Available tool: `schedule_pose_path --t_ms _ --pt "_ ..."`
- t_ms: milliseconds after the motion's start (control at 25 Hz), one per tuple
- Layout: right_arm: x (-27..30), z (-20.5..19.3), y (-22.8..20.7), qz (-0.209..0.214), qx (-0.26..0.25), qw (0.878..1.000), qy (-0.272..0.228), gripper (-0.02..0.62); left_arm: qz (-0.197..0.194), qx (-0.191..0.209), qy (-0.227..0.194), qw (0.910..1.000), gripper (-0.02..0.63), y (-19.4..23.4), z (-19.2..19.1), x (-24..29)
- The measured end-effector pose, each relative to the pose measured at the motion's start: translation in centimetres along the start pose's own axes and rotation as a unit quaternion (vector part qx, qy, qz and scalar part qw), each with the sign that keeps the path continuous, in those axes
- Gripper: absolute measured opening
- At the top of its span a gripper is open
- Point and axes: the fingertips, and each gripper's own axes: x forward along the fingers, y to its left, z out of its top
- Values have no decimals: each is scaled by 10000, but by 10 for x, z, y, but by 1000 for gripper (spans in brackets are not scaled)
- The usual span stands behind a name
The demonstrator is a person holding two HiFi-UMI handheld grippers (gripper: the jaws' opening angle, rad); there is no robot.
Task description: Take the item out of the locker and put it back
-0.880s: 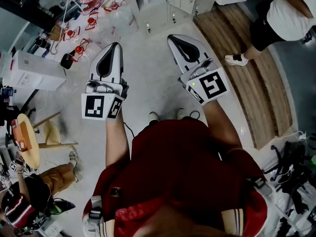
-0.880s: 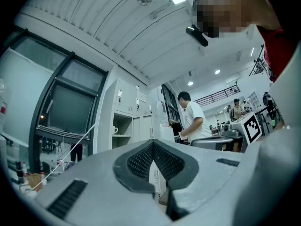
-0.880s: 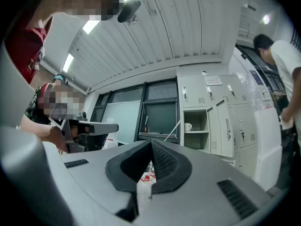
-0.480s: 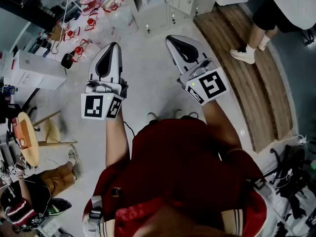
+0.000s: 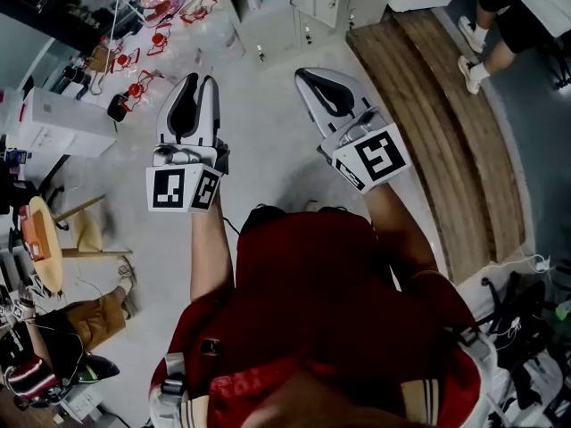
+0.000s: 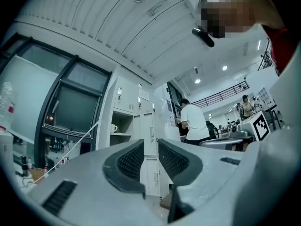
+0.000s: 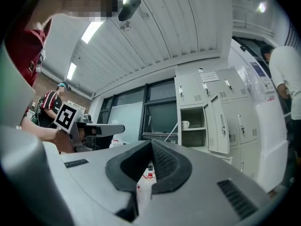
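Between the jaws of the left gripper a narrow slit is now seen where the tips were closed in the earlier frames; a bystander's feet have been shifted farther off and to the right along the wooden platform. Nothing is held in the left jaws, which stand slightly apart; the right gripper is seen pressed together at its tips and empty. The item, judged to be the white mug, is seen on the shelf of the open compartment of the locker, far ahead and well apart from both grippers. The approach is judged to be the step in hand; one gripper's jaws should be spread wider before the shelf is reached; the open door to the right of the compartment should be cleared on the way in; the mug is best pinched across its body and kept upright as it is drawn out; the red clutter on the floor at the far left should be avoided.
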Motion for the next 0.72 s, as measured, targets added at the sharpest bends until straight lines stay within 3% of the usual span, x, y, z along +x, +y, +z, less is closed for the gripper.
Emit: schedule_pose_path --t_ms 440,720 --pt "-13 -9 -31 69 -90 9999 59 -3 129 25 264 9996 154 -26 -27 35" --pt "-10 -20 -58 -79 -75 9999 68 -3 197 27 380 9991 175 -20 -45 61"
